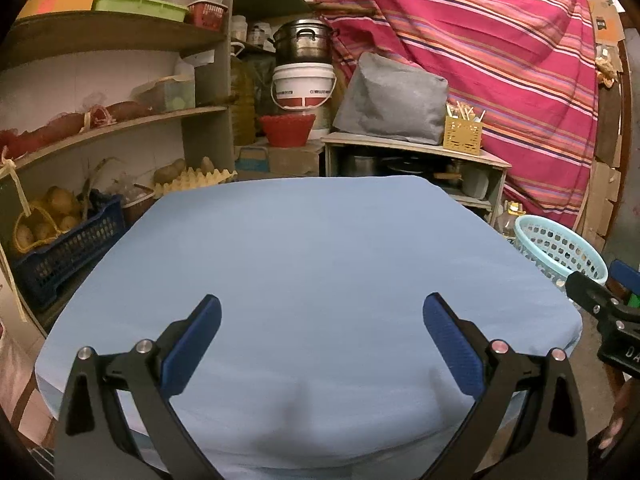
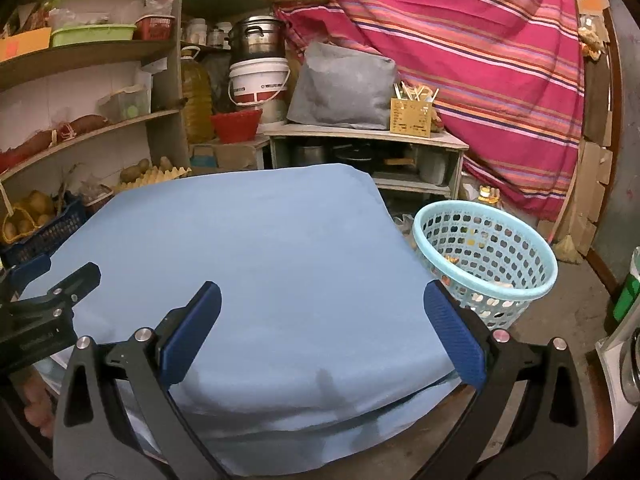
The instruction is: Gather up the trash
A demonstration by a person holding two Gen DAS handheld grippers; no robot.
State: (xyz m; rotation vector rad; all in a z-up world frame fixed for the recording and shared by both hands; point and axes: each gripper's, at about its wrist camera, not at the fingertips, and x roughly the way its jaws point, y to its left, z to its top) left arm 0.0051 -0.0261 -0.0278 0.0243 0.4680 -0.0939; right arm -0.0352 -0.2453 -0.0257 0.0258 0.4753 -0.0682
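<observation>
A table under a light blue cloth [image 1: 304, 248] [image 2: 256, 248] fills both views, and no trash shows on it. My left gripper [image 1: 322, 308] hovers open over the near edge of the cloth, nothing between its blue pads. My right gripper [image 2: 322, 296] is open too, above the table's near right corner. A pale turquoise perforated basket [image 2: 486, 256] [image 1: 560, 248] stands on the floor to the right of the table with small scraps inside. Each gripper shows at the edge of the other's view: the left gripper [image 2: 48, 308] and the right gripper [image 1: 600, 308].
Wooden shelves [image 1: 112, 128] with produce line the left. A dark blue crate [image 1: 64, 256] of potatoes sits beside the table's left edge. Behind the table stand a low cabinet [image 1: 412, 160], a white bucket [image 1: 304, 84], a red bowl [image 1: 286, 128] and a striped red curtain [image 1: 500, 60].
</observation>
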